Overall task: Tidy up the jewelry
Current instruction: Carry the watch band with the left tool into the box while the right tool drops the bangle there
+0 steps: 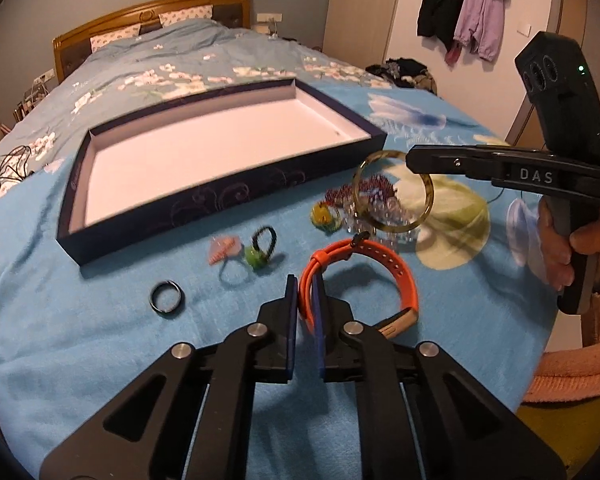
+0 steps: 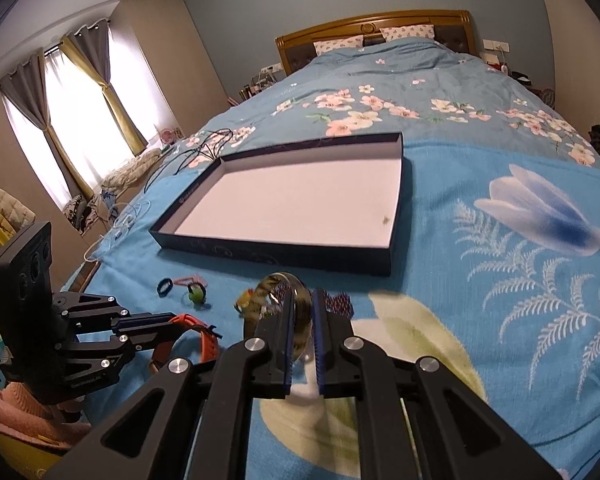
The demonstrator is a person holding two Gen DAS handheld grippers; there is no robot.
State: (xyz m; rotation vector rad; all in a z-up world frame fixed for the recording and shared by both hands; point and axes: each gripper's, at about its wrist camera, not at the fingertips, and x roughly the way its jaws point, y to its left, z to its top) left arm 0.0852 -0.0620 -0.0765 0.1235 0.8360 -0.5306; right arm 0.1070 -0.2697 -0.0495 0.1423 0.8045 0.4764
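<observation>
Two pieces of jewelry are gripped at once. Left gripper [image 1: 305, 280]: fingers nearly closed, pinching the orange band [image 1: 364, 272], a perforated rubbery strap looped into an oval with a tan section at its near end; that end is partly cut off behind the finger linkage. Right gripper [image 2: 303, 300]: fingers nearly closed on the bangle [image 1: 392, 194], a translucent, mottled yellow-brown ring held upright above the bedspread; its lower arc is hidden between the blue pads in the right wrist view.

Loose on the blue bedspread [image 1: 100, 320], near the band: a dark plain ring [image 1: 167, 297], a green bead tie [image 1: 258, 252] with a black loop, a pink clip [image 1: 224, 249] (blurred, shape uncertain), a yellow-green charm [image 1: 323, 216], and a cluster of clear beads [image 1: 380, 216] with reddish spiky bits seen through the bangle, too smeared to sort out.

Beyond them lies the tray [image 1: 220, 196], a shallow rectangular navy box with a white interior, faint scroll printing on its near wall, a small dark speck on the floor near one corner. A logo on its left wall is unreadable.

Readable writing: "DAS" on the right gripper's body. A hand [image 1: 560, 248] in a pink knitted sleeve holds its grip.
</observation>
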